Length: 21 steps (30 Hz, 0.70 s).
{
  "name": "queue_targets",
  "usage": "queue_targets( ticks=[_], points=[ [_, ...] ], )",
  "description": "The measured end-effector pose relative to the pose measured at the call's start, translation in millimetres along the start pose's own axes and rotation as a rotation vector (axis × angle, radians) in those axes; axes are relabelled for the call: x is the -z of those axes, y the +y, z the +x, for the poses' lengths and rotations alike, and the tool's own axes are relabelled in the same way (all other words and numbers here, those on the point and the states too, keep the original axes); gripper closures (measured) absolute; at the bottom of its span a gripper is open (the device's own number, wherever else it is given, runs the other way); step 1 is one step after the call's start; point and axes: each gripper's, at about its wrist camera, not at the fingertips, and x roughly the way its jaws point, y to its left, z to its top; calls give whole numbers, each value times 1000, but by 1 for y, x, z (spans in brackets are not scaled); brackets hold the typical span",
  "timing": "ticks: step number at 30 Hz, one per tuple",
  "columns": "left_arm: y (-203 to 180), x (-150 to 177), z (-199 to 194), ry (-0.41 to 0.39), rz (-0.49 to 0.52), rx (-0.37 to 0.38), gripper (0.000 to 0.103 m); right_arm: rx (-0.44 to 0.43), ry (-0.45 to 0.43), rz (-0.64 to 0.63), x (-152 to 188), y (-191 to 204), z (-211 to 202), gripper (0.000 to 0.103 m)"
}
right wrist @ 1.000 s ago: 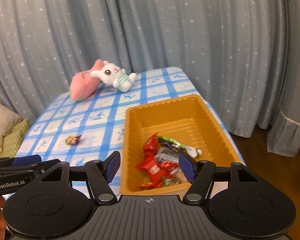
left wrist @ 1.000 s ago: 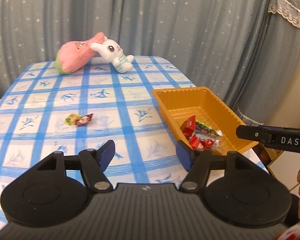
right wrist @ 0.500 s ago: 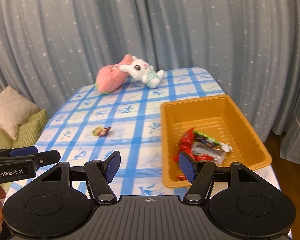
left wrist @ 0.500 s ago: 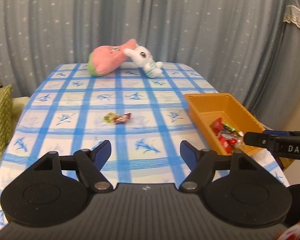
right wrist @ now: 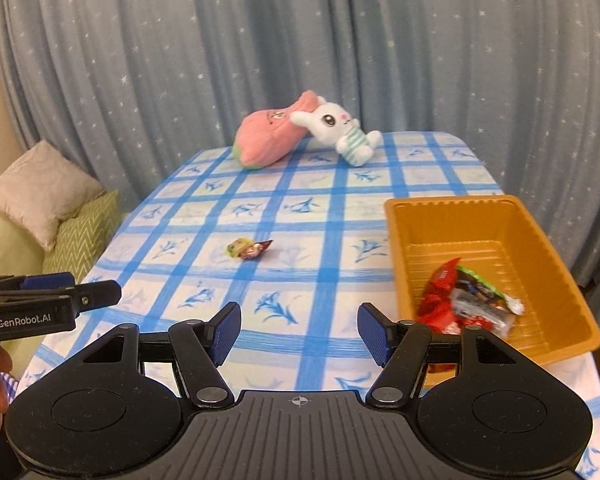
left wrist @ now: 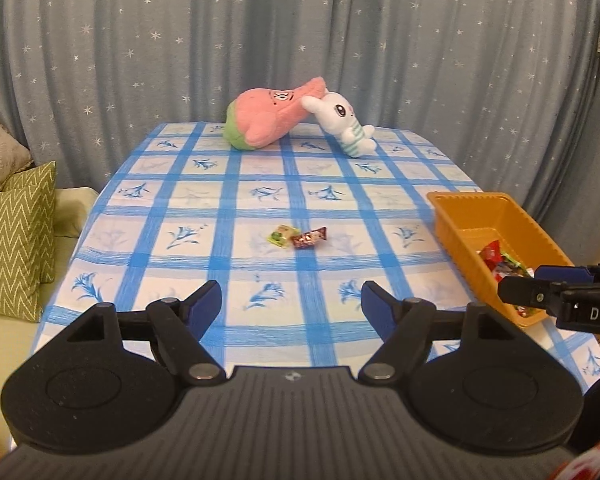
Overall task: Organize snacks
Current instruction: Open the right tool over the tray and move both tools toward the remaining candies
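An orange tray (left wrist: 496,212) (right wrist: 432,220) sits at the table's right side and holds several wrapped snacks (right wrist: 464,300) (left wrist: 500,260). Two loose snacks lie side by side mid-table: a green-yellow one (left wrist: 281,235) (right wrist: 237,247) and a dark red one (left wrist: 310,237) (right wrist: 257,249). My left gripper (left wrist: 291,308) is open and empty, above the table's near edge, well short of the loose snacks. My right gripper (right wrist: 299,334) is open and empty, just left of the tray's near corner. Each gripper's fingers also show from the side in the other's view.
A pink plush (left wrist: 268,118) and a white rabbit plush (left wrist: 342,122) lie at the table's far edge before a blue star curtain. Green and beige cushions (left wrist: 16,236) sit on a sofa to the left. The table carries a blue checked cloth (left wrist: 220,200).
Both grippers have pulled back and swung left, away from the tray, so the whole table and the sofa cushions now show. Both have stayed open and empty.
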Motion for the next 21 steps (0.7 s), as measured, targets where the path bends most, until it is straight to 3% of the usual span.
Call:
queue_targets(
  ticks=[10, 21],
  points=[
    [23, -4, 32, 27, -3, -14, 28, -31, 39, -35, -6, 17, 42, 38],
    [39, -6, 110, 84, -10, -6, 28, -45, 85, -62, -15, 15, 116, 38]
  ],
)
